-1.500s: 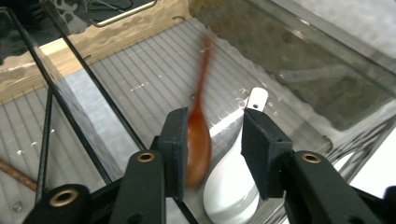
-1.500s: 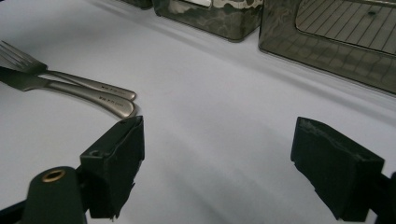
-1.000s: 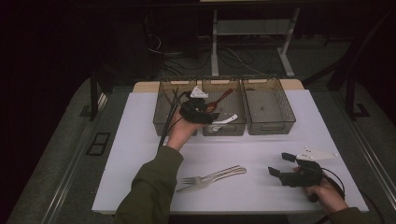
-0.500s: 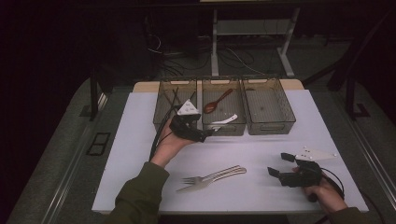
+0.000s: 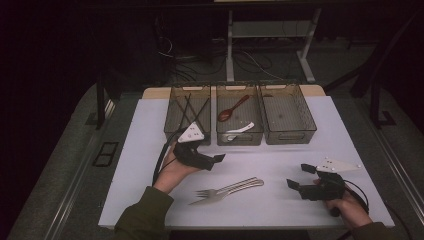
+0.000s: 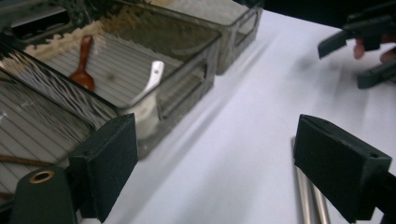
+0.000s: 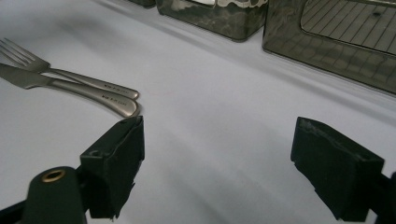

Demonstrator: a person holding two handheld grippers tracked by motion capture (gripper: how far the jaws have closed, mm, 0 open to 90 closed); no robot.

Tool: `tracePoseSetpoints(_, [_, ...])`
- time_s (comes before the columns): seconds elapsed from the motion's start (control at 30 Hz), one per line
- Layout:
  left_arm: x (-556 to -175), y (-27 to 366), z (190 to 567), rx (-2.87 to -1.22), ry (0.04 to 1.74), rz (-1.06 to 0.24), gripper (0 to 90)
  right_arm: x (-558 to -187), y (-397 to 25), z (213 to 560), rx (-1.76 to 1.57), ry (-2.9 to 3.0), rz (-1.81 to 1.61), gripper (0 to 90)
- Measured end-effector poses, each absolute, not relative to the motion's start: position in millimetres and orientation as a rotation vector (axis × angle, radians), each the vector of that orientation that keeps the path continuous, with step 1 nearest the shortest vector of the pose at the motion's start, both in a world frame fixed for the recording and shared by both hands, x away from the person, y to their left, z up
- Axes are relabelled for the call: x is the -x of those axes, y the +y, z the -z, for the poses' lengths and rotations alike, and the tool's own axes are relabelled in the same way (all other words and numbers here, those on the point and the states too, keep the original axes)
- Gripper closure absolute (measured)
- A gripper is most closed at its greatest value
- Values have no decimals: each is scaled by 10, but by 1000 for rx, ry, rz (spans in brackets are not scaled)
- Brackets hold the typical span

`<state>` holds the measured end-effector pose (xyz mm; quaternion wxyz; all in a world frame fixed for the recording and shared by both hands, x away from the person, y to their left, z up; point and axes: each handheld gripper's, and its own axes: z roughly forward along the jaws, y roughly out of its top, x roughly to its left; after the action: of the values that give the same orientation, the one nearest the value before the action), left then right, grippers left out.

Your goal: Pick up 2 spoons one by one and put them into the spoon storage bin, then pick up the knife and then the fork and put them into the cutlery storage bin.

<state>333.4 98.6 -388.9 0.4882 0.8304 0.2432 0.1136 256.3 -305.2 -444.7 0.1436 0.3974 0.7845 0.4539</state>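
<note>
A metal fork (image 5: 207, 193) and knife (image 5: 243, 184) lie side by side on the white table (image 5: 145, 150), near its front. My left gripper (image 5: 212, 159) hovers open just behind them, in front of the left and middle bins, with nothing between its pads (image 6: 109, 163). The handles of the cutlery (image 6: 308, 196) show beside its right pad. My right gripper (image 5: 298, 176) rests open at the front right, pointing toward the fork (image 7: 70, 74) and knife (image 7: 70, 91), clear of both.
Three clear bins stand in a row at the back. The left bin (image 5: 187, 125) holds black chopsticks. The middle bin (image 5: 239, 137) holds a brown spoon (image 5: 232, 109) and a white spoon (image 5: 241, 129). The right bin (image 5: 290, 135) holds nothing. Dark floor surrounds the table.
My left gripper has drawn back from over the middle bin toward the person and now sits lower, in front of the bins. The right gripper and cutlery have stayed put.
</note>
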Motion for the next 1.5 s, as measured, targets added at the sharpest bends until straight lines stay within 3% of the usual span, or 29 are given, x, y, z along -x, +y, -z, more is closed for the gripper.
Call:
tracePoseSetpoints(0.23, [-3147,1041,3955,-2025,573,-263,96,-2561,-3054,4445,-1144,2261,-1311,171])
tracePoseSetpoints(0.47, [-2972,1148,4041,-2025,567,-239,0,-2569,-3047,4444,-1141,2263,-1311,170])
tracePoseSetpoints(1.1, [-2594,1650,4264,-1981,640,-262,0,-2645,-3038,4389,-1199,2332,-1286,170])
tracePoseSetpoints(1.5, [-2681,1682,4311,-1981,623,-249,0,-2716,-2864,4252,-1037,2475,-1247,149])
